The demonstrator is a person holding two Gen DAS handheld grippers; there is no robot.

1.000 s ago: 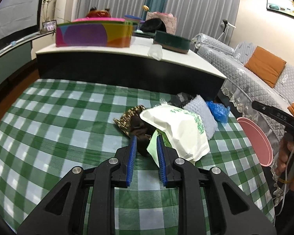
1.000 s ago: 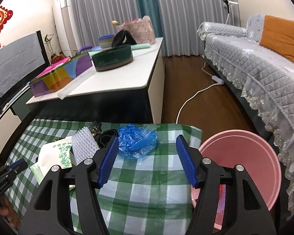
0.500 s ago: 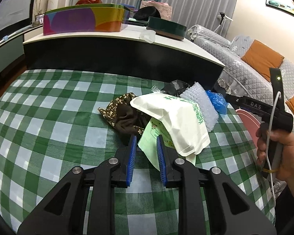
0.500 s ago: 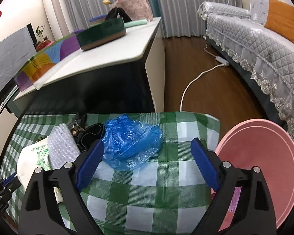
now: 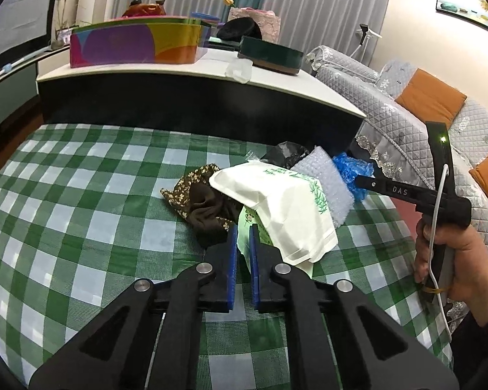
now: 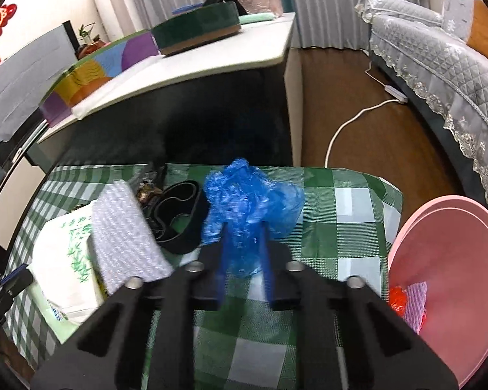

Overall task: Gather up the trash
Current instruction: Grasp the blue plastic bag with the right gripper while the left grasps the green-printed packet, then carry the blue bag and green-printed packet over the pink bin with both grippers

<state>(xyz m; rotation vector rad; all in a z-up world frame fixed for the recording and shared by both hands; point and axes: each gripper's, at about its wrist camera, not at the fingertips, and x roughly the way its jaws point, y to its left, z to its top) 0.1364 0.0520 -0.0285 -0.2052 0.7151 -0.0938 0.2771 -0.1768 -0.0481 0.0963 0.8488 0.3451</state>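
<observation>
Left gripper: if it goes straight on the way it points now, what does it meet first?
The left gripper is shut on the green paper; straight ahead probably lies the white bag, though depth is unclear.

The worktop lies bare across its left half, green-checked cloth open from the near edge to the far edge; clutter crowds the right part: a brown floral cloth, a white bag, bubble wrap, a black strap and a blue plastic bag lie packed together, touching or overlapping; the far edge is walled by a dark cabinet standing higher than the worktop; beyond the right edge a pink basin stands open-mouthed; cloth near the right corner is free; the sofa stands well apart.
</observation>
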